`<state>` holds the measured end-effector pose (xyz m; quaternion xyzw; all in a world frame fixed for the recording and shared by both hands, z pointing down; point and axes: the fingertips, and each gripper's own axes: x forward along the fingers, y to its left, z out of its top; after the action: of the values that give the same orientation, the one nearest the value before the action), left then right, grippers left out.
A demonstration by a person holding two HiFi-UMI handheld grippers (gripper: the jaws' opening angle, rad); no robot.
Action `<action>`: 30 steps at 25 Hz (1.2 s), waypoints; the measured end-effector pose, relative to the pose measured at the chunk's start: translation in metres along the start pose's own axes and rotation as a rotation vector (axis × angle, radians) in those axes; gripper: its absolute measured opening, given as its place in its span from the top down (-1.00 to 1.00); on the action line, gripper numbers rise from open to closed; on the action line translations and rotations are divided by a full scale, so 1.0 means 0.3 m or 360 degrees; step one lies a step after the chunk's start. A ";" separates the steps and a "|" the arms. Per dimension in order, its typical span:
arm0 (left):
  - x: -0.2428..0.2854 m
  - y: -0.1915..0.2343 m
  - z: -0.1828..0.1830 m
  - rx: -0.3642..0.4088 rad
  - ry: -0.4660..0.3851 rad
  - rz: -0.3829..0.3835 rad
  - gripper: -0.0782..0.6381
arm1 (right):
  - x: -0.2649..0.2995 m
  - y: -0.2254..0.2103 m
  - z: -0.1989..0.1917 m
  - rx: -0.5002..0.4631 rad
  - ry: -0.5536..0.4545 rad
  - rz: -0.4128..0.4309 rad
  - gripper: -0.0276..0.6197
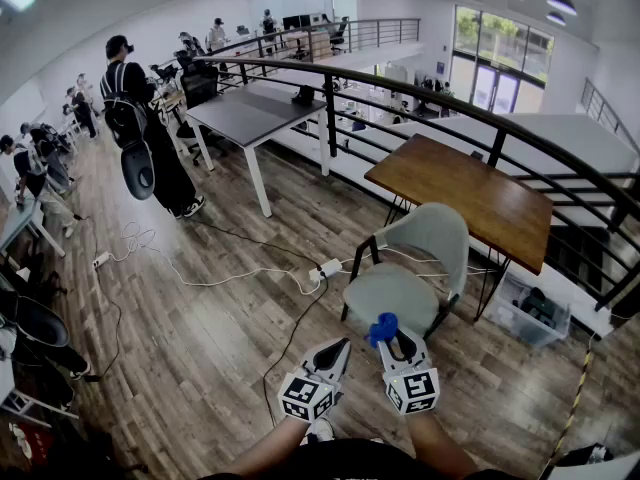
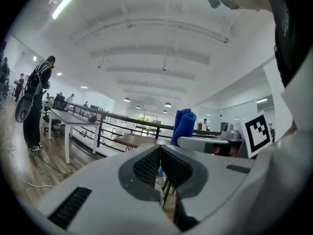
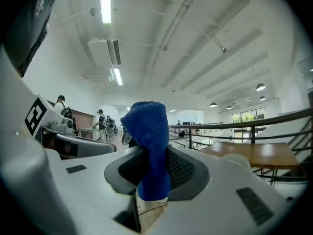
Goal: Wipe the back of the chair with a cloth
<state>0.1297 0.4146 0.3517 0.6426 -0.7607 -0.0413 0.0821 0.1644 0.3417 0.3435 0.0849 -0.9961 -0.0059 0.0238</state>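
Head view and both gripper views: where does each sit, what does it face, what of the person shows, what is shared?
Head view: on the head, facing down at chair and floor; forearms, left gripper, right gripper show.
Left gripper view: on that gripper, along its shut empty jaws, tilted upward.
Right gripper view: on that gripper, along jaws clamping the blue cloth.
Shared: all three show the cloth.

Blue cloth [image 3: 148,141] bunched upright, pinched between fingers of right gripper [image 1: 395,341]. Pale grey-green chair [image 1: 415,258] upright on floor [image 1: 200,338], back toward table [image 1: 470,193].
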 end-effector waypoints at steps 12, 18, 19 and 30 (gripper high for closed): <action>-0.021 -0.001 -0.005 0.0029 -0.0008 0.0082 0.76 | -0.021 -0.008 -0.031 0.0039 0.0024 0.0055 0.59; -0.039 0.011 0.000 0.0029 -0.0006 0.0085 0.76 | -0.018 0.009 -0.028 0.0036 0.0022 0.0045 0.59; -0.042 0.016 0.000 0.0030 -0.0005 0.0084 0.76 | -0.016 0.012 -0.024 0.0033 0.0013 0.0036 0.59; -0.054 0.139 0.012 0.0041 -0.0002 0.0062 0.76 | 0.078 0.055 -0.012 0.0008 -0.0028 -0.0017 0.59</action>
<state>0.0912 0.4374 0.3541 0.6285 -0.7736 -0.0303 0.0742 0.1389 0.3540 0.3484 0.0903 -0.9958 -0.0043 0.0147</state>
